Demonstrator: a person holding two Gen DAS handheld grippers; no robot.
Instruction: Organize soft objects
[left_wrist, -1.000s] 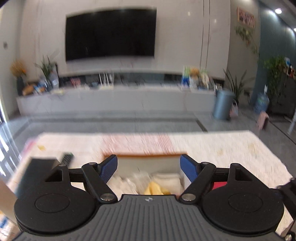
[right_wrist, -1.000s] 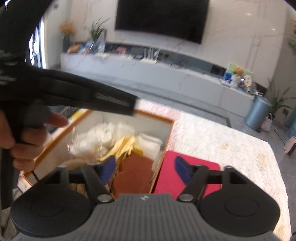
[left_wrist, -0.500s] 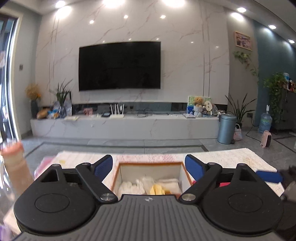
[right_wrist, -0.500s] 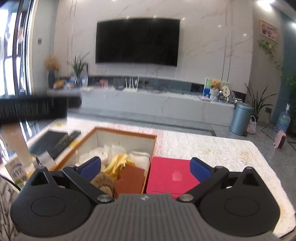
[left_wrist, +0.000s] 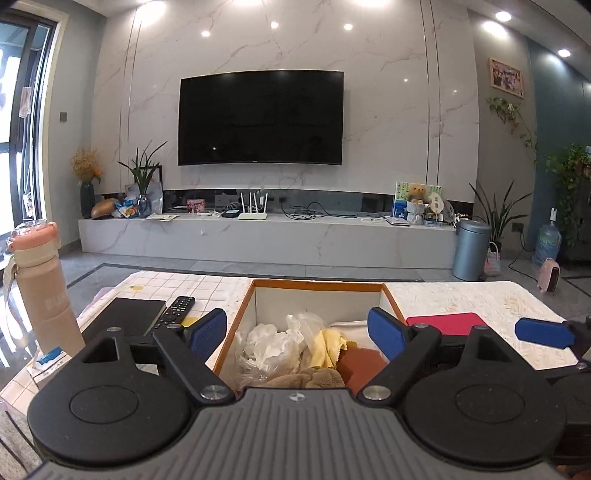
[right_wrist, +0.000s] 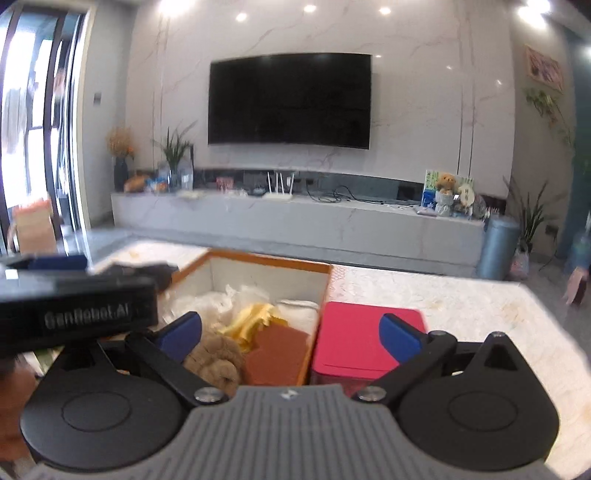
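The left gripper (left_wrist: 297, 334) points slightly downward over the near edge of the box (left_wrist: 317, 286), its jaws wide apart after just opening, nothing between the pads. The right gripper (right_wrist: 291, 332) tilts likewise, straddling the box's right wall and the red lid (right_wrist: 365, 332), also freshly spread and empty. In the box lie white plastic (left_wrist: 271, 341), a yellow cloth (left_wrist: 325, 347), a brown plush (right_wrist: 218, 356) and a rust cloth (right_wrist: 279, 352).
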